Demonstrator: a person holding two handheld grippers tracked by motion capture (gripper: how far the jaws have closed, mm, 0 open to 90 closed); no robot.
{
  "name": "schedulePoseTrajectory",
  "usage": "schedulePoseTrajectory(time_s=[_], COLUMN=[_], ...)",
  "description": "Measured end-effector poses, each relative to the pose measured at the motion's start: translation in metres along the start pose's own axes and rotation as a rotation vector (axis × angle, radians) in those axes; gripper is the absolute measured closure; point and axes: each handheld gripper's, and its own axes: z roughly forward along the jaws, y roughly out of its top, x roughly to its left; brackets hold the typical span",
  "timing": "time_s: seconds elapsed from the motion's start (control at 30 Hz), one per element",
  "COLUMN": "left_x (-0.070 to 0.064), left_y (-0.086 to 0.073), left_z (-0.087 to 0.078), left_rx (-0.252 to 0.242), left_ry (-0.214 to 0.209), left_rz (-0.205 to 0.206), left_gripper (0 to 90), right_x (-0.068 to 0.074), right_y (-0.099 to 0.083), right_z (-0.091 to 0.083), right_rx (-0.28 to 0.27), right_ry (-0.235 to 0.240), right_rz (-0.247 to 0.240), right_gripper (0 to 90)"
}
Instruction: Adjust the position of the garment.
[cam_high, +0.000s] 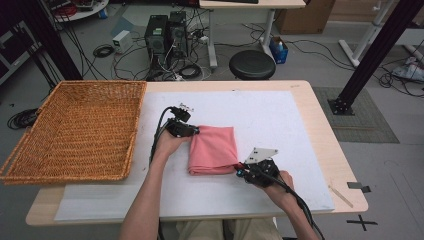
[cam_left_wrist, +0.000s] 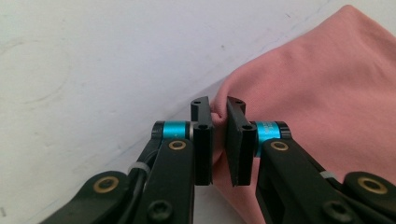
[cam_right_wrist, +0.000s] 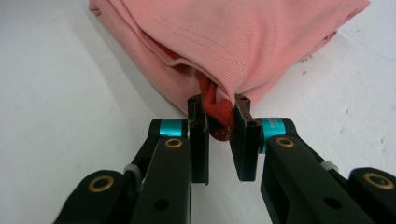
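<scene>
We've got the pink cloth (cam_high: 214, 149) folded, left gripper (cam_left_wrist: 218, 122) and right gripper (cam_right_wrist: 218, 122) both pinching corners, basket (cam_high: 75, 131) waiting.

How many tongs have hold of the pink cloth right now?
2. The left tongs pinch the pink cloth at its far left corner; the right tongs pinch its near right corner.

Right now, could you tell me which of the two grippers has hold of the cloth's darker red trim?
The right gripper: its jaws pinch a darker red strip at the near corner of the pink cloth. The left gripper pinches plain pink fabric.
</scene>
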Motion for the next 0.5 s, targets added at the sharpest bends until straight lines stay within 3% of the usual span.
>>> schedulePoseTrajectory(time_s=[0.5], left_x=[0.026], left_y=[0.011], left_z=[0.002], left_rx=[0.011], left_ry=[0.103], left_rz=[-0.027], left_gripper=[82.0], right_x=[-0.005], right_y=[0.029], right_z=[0.031], right_rx=[0.021], right_ry=[0.007], right_rz=[-0.019], right_gripper=[79.3])
